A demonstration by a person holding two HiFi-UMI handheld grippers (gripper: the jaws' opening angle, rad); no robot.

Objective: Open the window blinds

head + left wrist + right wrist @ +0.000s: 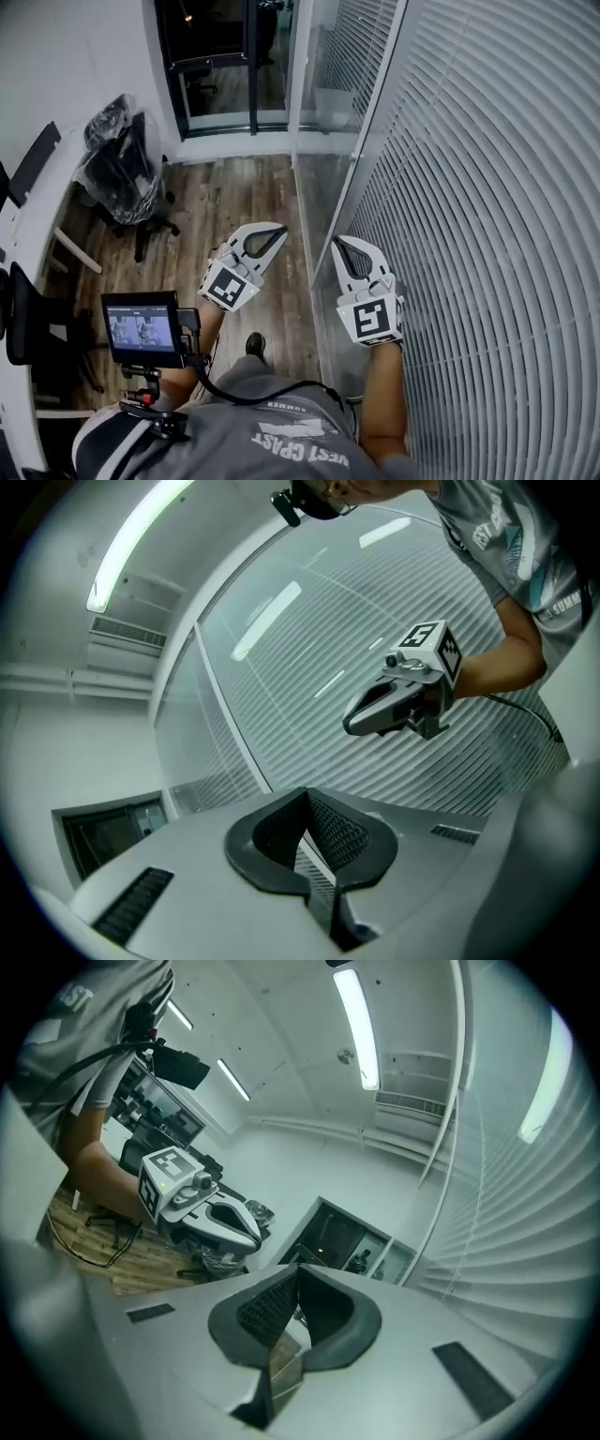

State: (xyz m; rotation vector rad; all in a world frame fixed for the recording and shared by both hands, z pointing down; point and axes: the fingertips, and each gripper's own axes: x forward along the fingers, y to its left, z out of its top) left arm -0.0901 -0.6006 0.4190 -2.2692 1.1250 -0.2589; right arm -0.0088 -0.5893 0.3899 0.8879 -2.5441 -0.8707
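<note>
Head view: the left gripper (279, 230) and right gripper (339, 244) each have jaws pressed together on nothing, side by side, with the closed window blinds (487, 187) just right of them.

wood floor (234, 197) | white wall (84, 56) | black office chairs (131, 187) | ceiling strip lights (356, 1026)

A plastic-wrapped office chair (122, 183) stands on wooden floor (234, 202) near a desk (37, 202).
</note>
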